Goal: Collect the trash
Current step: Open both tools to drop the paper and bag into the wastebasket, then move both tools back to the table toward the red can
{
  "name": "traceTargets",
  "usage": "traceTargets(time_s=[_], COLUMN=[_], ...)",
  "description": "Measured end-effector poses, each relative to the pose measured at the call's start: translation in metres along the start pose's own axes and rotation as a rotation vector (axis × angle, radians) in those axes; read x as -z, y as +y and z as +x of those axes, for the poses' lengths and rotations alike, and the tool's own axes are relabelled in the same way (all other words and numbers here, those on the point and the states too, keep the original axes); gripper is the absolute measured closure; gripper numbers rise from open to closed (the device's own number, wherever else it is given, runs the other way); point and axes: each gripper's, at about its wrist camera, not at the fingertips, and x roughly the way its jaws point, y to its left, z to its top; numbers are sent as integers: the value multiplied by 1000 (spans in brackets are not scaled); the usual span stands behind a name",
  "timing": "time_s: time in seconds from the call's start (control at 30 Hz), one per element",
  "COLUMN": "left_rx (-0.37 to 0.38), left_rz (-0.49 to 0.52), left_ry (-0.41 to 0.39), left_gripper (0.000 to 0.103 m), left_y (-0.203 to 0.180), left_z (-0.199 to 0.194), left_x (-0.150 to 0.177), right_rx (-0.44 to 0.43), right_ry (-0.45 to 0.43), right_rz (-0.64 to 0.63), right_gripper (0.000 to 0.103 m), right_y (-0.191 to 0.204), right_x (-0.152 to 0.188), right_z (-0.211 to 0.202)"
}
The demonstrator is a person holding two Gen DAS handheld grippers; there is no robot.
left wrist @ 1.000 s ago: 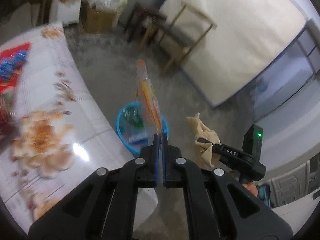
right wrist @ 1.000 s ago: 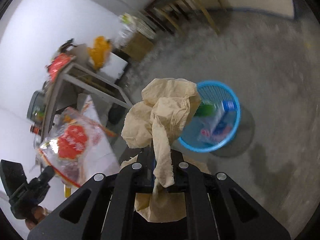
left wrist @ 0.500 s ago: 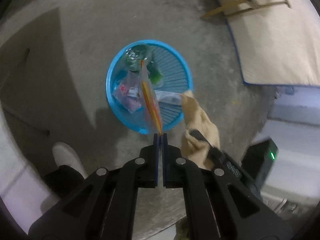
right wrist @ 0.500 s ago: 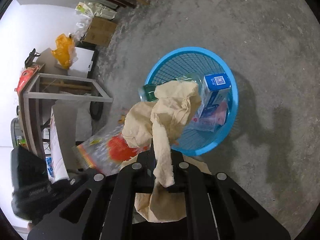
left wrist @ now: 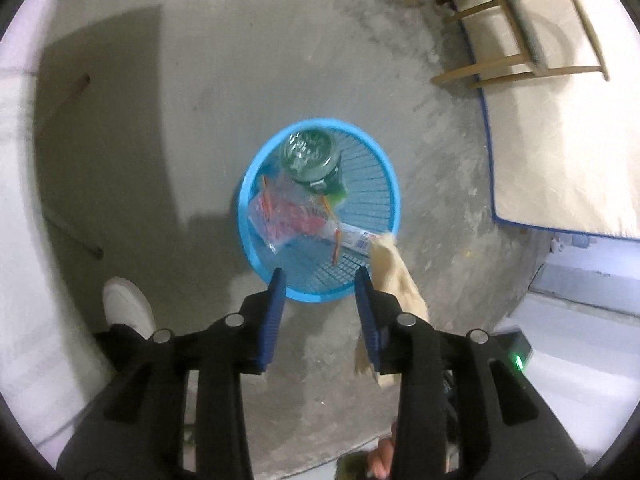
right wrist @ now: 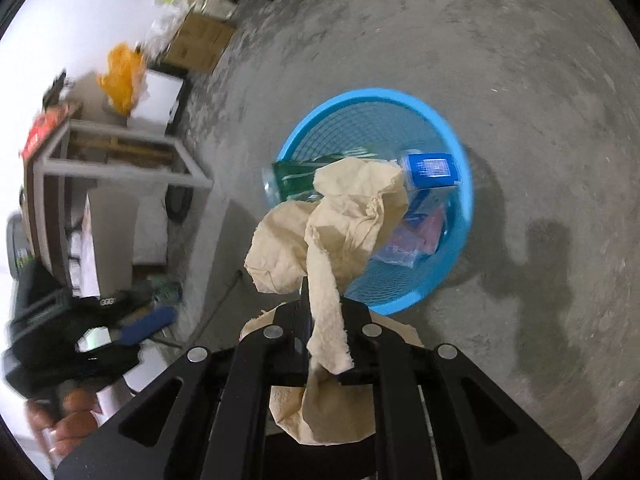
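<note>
A blue mesh basket (left wrist: 240, 208) stands on the concrete floor, directly below my left gripper (left wrist: 320, 276). Its jaws are opening and nothing is between the blue pads. A clear and red snack bag (left wrist: 288, 216) lies in the basket beside a green bottle (left wrist: 308, 154). My right gripper (right wrist: 324, 304) is pinched on a crumpled beige paper towel (right wrist: 344, 220), its jaws just starting to part. The towel hangs over the near rim of the basket (right wrist: 464, 184). A blue carton (right wrist: 432, 172) lies inside. The same towel (left wrist: 396, 280) shows at the basket's right edge.
A white shoe (left wrist: 128, 304) stands on the floor left of the basket. A wooden chair (left wrist: 520, 40) and a pale mattress (left wrist: 560, 140) lie to the upper right. A metal-framed table (right wrist: 120, 148), a cardboard box (right wrist: 200, 44) and an orange bag (right wrist: 124, 76) are at the left.
Both grippers came down from beside the table to just above the basket. The left jaws opened and the snack bag fell into the basket. The right gripper still holds the towel.
</note>
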Motion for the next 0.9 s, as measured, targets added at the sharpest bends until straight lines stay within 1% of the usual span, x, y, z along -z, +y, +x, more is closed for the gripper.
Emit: traceTargets(time_s=[0.1, 0.13, 0.17, 0.2, 0.23, 0.27, 0.3, 0.33, 0.37, 0.4, 0.47, 0.5, 0.63, 0.73, 0.8, 0.87, 0.9], left_rx=[25, 38, 42, 48, 56, 63, 71, 78, 78, 72, 51, 38, 18, 42, 51, 40, 19], left_rz=[71, 104, 122, 153, 173, 209, 246, 285, 311, 332, 363, 375, 374, 339, 310, 285, 270], left_ry=[-41, -61, -75, -97, -112, -138, -160, -185, -202, -220, -262, -299, -401, -461, -513, -580, -624], left_gripper=[66, 65, 63, 61, 59, 55, 53, 47, 44, 43, 39, 39, 36, 36, 35, 35, 34], left_y=[-2, -2, -1, -1, 0, 2, 5, 9, 12, 17, 31, 44, 81, 113, 135, 153, 167], left_z=[-42, -59, -71, -88, -99, -117, -131, -146, -156, -167, -186, -200, -232, -254, -270, -282, -290], left_x=[13, 20, 24, 31, 36, 46, 55, 65, 73, 80, 95, 103, 126, 142, 152, 161, 167], right_rx=[43, 63, 91, 130, 163, 213, 250, 310, 339, 342, 316, 302, 310, 302, 285, 255, 226], right_ry=[48, 75, 99, 104, 104, 108, 111, 108, 103, 98, 66, 38, -43, -75, -106, -125, -136], right_rz=[-97, -139, -182, -210, -229, -265, -284, -300, -305, -306, -295, -292, -305, -300, -316, -337, -353], right_gripper=[92, 85, 71, 65, 53, 45, 45, 44, 44, 44, 42, 41, 40, 40, 40, 40, 40], right_y=[25, 34, 41, 45, 47, 49, 49, 47, 46, 45, 46, 45, 47, 50, 60, 73, 86], right_x=[-8, -12, -17, -20, -23, -26, -27, -30, -32, -33, -31, -30, -25, -20, -14, -8, -3], right_z=[25, 38, 52, 63, 71, 83, 90, 98, 100, 99, 89, 80, 51, 27, 7, -11, -24])
